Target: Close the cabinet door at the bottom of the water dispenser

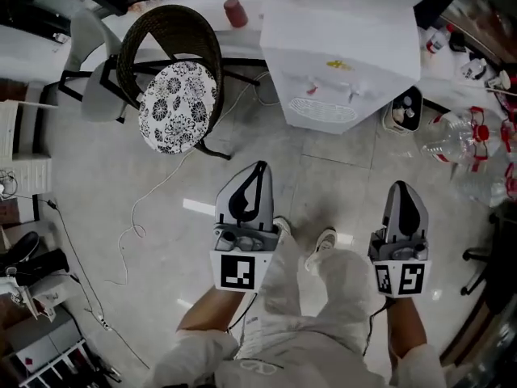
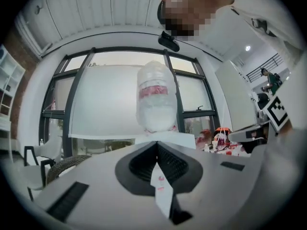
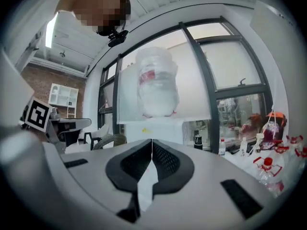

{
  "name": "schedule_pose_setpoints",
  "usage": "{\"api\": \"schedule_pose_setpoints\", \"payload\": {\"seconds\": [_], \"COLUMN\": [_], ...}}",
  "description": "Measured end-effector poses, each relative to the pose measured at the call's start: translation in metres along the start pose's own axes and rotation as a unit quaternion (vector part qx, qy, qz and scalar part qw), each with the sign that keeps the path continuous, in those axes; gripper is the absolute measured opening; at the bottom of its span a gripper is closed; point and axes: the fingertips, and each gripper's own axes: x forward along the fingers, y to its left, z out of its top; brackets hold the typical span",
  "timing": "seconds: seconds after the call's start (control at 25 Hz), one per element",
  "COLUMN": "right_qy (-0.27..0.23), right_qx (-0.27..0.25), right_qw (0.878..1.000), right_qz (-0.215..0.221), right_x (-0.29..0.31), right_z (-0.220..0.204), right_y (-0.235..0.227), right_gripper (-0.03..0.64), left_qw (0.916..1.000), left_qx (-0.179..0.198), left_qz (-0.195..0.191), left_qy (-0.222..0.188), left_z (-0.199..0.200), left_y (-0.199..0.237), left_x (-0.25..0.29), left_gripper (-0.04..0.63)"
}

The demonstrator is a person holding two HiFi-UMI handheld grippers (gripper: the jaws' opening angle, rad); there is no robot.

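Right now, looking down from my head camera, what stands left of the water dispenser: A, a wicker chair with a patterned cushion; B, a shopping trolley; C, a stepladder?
A: the wicker chair, with its black-and-white patterned cushion, stands on the floor left of the white water dispenser.

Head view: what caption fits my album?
Person holds left gripper and right gripper, both shut, facing the water dispenser; chair beside it.

The person wears pale trousers point(image 1: 300, 297), white shoes point(image 1: 324, 239) and white sleeves point(image 1: 198, 354). The left gripper point(image 1: 260, 166) and right gripper point(image 1: 398, 185) have grey-white shells with black teardrop hollows, and each carries a marker cube point(image 1: 239, 272) of black-and-white squares
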Motion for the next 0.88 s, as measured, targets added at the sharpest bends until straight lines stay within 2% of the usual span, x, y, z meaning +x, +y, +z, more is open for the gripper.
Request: {"api": "schedule_pose_setpoints", "payload": {"seconds": [0.24, 0.44, 0.6, 0.88], "right_qy": [-0.008, -0.024, -0.016, -0.013], "right_qx": [0.009, 0.012, -0.004, 0.004], "right_qw": [1.0, 1.0, 1.0, 1.0], "right_qz": [-0.015, -0.012, -0.008, -0.012], "right_x": [-0.05, -0.094, -0.131, -0.161], "right_z": [0.15, 0.228, 0.248, 0.256], "right_y": [0.008, 0.019, 0.028, 0.029], "right_gripper": [0.014, 0.014, 0.014, 0.014], "left_qw": [0.9997, 0.9999, 0.9996, 0.9992], "left_qx": [-0.006, 0.009, -0.012, -0.014], "left_qz": [0.017, 0.011, 0.025, 0.036], "left_qy": [0.017, 0.01, -0.001, 0.008], "left_z": [0.146, 0.226, 0.255, 0.258], "left_y": [0.015, 0.014, 0.011, 0.005], "left_x": [-0.035, -0.062, -0.084, -0.103], "left_gripper": [0.008, 0.008, 0.008, 0.008]}}
